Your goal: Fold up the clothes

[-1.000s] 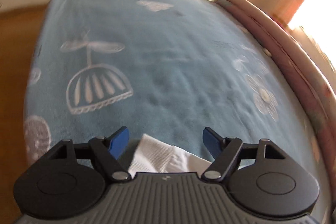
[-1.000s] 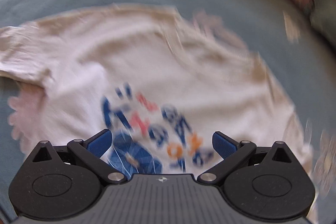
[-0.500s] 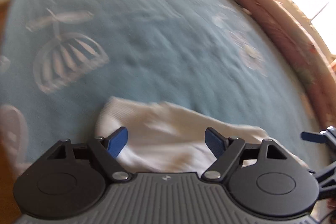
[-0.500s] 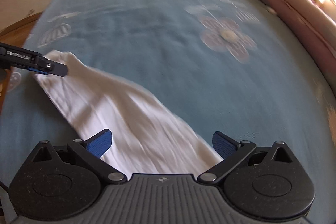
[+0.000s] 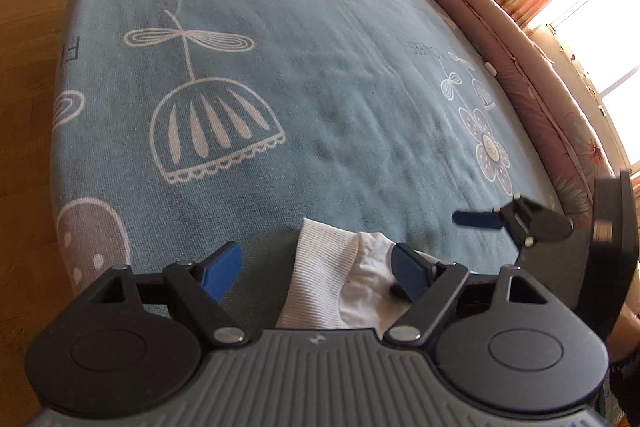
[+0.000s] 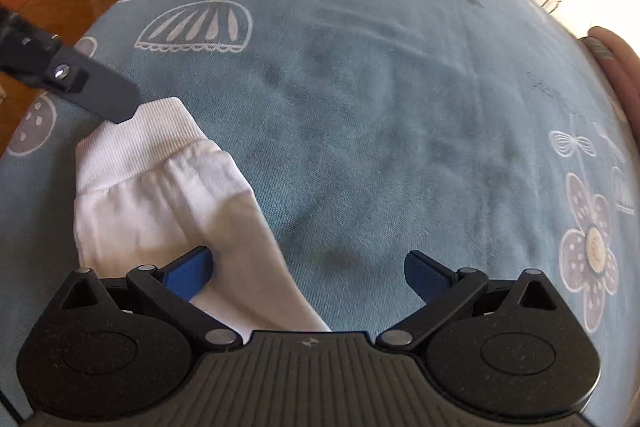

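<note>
the white garment (image 6: 160,195) lies bunched at the near edge of the blue bedspread (image 6: 380,107), ribbed cuff outermost, likely so its end can be picked up for a fold. the left gripper (image 5: 316,267) hangs over that cuff, jaws wide, holding nothing. the right gripper (image 6: 308,271) is just beside it, spread wide and empty too, one finger over the cloth.
</note>
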A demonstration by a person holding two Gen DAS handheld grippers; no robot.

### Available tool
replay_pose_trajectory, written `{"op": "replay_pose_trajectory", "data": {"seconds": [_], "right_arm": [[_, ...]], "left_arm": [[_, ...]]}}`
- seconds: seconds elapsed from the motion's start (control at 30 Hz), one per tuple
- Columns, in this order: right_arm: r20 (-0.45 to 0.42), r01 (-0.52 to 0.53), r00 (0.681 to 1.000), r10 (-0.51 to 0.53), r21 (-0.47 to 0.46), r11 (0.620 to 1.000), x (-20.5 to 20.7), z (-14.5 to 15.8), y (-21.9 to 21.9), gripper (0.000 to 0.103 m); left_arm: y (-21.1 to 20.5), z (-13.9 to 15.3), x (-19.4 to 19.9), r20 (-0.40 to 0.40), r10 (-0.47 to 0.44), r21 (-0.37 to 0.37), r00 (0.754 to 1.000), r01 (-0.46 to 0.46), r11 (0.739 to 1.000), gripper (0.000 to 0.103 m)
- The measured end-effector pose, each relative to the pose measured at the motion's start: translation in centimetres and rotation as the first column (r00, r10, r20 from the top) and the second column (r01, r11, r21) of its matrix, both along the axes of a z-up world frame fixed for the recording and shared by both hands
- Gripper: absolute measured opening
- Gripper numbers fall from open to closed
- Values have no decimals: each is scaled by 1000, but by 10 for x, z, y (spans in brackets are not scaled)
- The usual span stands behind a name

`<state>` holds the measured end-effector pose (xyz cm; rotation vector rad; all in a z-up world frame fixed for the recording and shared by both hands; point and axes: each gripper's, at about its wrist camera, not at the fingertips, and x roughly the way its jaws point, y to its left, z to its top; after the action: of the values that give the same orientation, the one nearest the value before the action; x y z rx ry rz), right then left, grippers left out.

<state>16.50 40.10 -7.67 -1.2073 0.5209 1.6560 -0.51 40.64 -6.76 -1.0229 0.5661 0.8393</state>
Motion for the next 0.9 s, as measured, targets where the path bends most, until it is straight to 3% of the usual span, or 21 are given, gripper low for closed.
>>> {"op": "replay_pose_trajectory", "data": {"seconds": [0.13, 0.23, 0.33, 0.5, 0.7, 0.8, 0.9], "right_arm": [[108, 149, 980, -165, 147, 978, 22, 9, 37, 103], [-34, 212, 977, -209, 165, 963, 45, 34, 42, 103], [-165, 173, 974, -152, 118, 978, 52, 49, 19, 103], [-160, 59, 986, -54, 31, 998, 34, 42, -52, 103], [-205, 184, 960, -192, -56, 981, 32, 34, -123, 103], [-254, 264, 922, -292, -139, 955, 29, 19, -137, 103], [-336, 261, 890, -308, -178, 949, 15, 13, -138, 103]], "left_arm": [[4, 3, -1, -6, 18, 15, 1000, -18, 1000, 82], [9, 5, -1, 52, 10, -14, 999, -9, 1000, 82], [11, 4, 2, 68, 3, -48, 998, 0, 999, 82], [7, 5, 16, 64, -45, -49, 997, 48, 998, 83], [7, 6, 59, 52, -216, -3, 975, 217, 976, 83], [8, -1, 78, 10, -259, -8, 966, 259, 966, 84], [8, -2, 87, -26, -270, -11, 963, 269, 963, 84]]}}
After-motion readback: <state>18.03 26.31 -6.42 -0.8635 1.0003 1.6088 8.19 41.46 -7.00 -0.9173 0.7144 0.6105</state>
